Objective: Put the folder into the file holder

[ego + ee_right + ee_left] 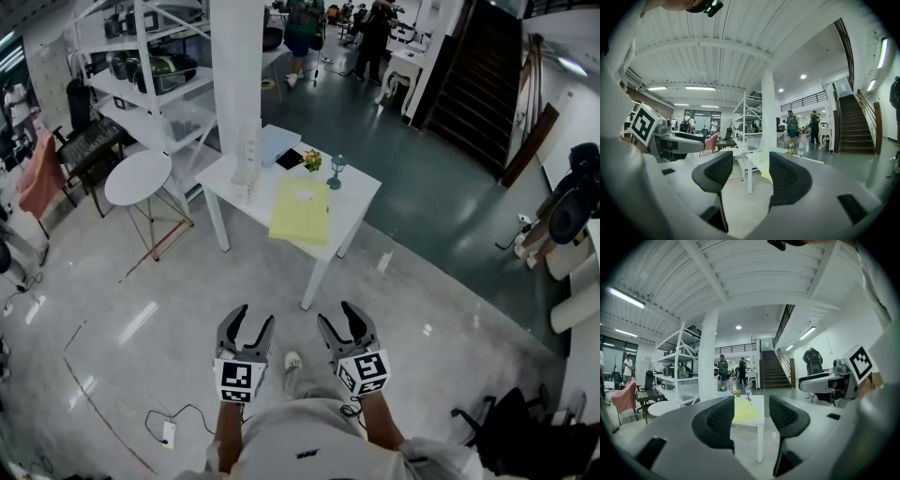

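Left claw, right claw: hovering side by side over the floor, both gaping empty, pointing toward the far worktop carrying the folder.

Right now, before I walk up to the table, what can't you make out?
- File holder: head view, too small to count slots.
- Folder: right gripper view, mostly behind a jaw.
- Dark item on the table: head view, too small to identify.

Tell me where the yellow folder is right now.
In the head view the yellow folder lies flat on the white table, towards its near edge. It is right of the upright file holder and just below the small flowers.
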`<move>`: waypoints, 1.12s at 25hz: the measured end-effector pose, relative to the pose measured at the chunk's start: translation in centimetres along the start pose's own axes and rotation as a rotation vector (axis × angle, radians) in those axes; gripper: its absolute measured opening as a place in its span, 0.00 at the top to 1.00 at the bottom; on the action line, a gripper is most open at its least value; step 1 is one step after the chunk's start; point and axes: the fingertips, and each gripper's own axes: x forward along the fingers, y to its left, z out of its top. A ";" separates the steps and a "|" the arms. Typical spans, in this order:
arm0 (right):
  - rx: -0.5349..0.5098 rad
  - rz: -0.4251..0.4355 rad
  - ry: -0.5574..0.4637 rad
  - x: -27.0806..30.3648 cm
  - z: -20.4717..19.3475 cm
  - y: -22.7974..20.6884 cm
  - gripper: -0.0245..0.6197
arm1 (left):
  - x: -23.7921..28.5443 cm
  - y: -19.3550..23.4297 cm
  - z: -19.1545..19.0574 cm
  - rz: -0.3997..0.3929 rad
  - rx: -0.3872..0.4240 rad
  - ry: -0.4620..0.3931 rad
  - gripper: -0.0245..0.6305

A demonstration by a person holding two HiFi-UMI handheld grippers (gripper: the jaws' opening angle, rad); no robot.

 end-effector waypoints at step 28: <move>0.049 0.052 0.048 20.4 2.1 -17.3 0.59 | 25.6 6.4 3.0 0.035 -0.013 0.050 0.60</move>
